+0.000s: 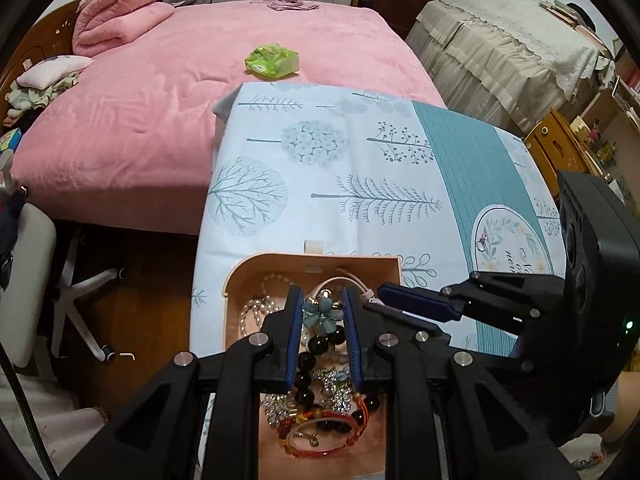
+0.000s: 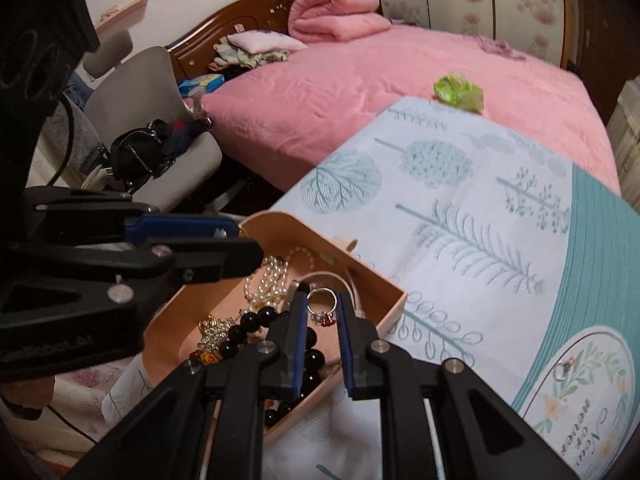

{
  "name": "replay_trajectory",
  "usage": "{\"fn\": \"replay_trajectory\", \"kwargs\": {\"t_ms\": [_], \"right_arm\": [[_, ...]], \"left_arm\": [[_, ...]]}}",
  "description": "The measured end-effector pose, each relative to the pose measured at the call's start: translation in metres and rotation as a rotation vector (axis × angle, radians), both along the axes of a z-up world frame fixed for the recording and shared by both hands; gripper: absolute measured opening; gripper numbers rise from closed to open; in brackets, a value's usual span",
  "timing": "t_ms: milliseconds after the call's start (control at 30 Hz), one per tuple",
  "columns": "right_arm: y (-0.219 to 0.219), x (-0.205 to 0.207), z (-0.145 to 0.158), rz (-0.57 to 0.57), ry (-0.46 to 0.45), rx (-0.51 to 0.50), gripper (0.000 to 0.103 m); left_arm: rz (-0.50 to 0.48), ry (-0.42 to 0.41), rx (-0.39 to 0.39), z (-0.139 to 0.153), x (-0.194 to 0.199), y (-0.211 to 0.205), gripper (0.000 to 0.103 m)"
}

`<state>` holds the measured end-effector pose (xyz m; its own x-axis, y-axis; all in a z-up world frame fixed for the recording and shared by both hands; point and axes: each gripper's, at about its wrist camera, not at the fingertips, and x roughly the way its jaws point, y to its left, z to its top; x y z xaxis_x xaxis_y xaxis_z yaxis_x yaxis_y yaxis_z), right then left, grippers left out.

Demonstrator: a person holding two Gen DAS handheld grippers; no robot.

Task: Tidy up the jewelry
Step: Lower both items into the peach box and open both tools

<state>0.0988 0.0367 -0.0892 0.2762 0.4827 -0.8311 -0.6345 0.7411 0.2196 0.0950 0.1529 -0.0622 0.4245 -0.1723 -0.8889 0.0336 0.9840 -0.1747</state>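
Left gripper (image 1: pixel 321 316) clamps a blue flower-shaped brooch (image 1: pixel 321 314) over the peach jewelry box (image 1: pixel 312 261); right gripper (image 2: pixel 321 312) clamps a silver ring (image 2: pixel 321 307).

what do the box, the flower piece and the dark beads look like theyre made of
Box: thin matte peach card or plastic, going by its smooth walls and rounded corner; cannot tell which.
Flower piece between the left gripper fingers: glossy pale blue petals, probably enamel or resin, on a metal setting.
Dark beads: polished near-black spheres with sharp highlights, likely glass or stone.
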Motion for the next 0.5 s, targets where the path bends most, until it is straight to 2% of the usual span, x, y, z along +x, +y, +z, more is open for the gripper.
{"fn": "replay_trajectory", "kwargs": {"t_ms": [367,433,500], "right_arm": [[-0.032,-0.013,0.005,-0.06,-0.001,0.039,0.016],[-0.043,-0.015,0.004,-0.084,0.004,0.031,0.016],[-0.053,-0.015,0.002,-0.107,0.003,0.018,0.016]], "left_arm": [[-0.033,0.031,0.01,-0.013,0.007,-0.014,0.018],[-0.033,0.035,0.022,-0.014,0.007,-0.016,0.025],[-0.03,0.036,0.042,-0.015,0.007,-0.017,0.027]]}}
